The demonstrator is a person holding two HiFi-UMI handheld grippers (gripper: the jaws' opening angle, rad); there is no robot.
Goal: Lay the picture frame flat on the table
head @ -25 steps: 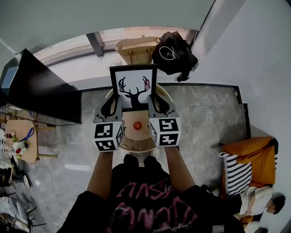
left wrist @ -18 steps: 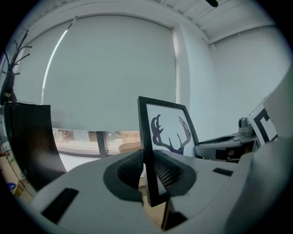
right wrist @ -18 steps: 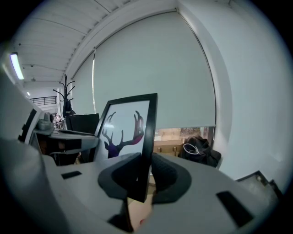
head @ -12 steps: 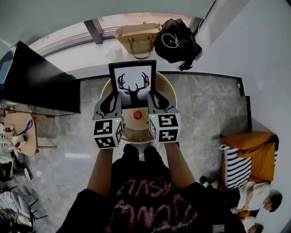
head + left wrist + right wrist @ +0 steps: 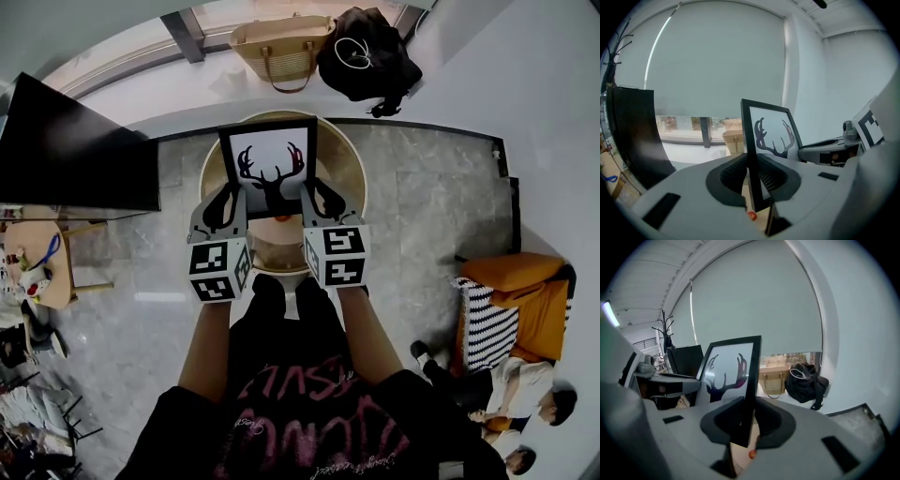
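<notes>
The picture frame [image 5: 269, 159], black-edged with a deer-antler print, is held upright above the round wooden table [image 5: 349, 171]. My left gripper [image 5: 228, 208] is shut on the frame's left edge and my right gripper [image 5: 323, 204] on its right edge. In the left gripper view the frame [image 5: 771, 136] rises edge-on between the dark pads of the left gripper [image 5: 752, 176]. The right gripper view shows the frame [image 5: 726, 371] likewise clamped in the right gripper [image 5: 746, 420]. A small red ball [image 5: 751, 215] lies on the table below the frame.
A large black panel [image 5: 75, 141] stands to the left. A woven bag [image 5: 281, 42] and a black bag [image 5: 366, 56] sit on the ledge behind the table. At the right is an orange sofa [image 5: 525, 300] with people; a small side table [image 5: 37, 267] is at the left.
Both grippers and the frame have drifted slightly up and left in the head view. The frame's lower edge now hides most of the red ball. Both grips are unchanged.
</notes>
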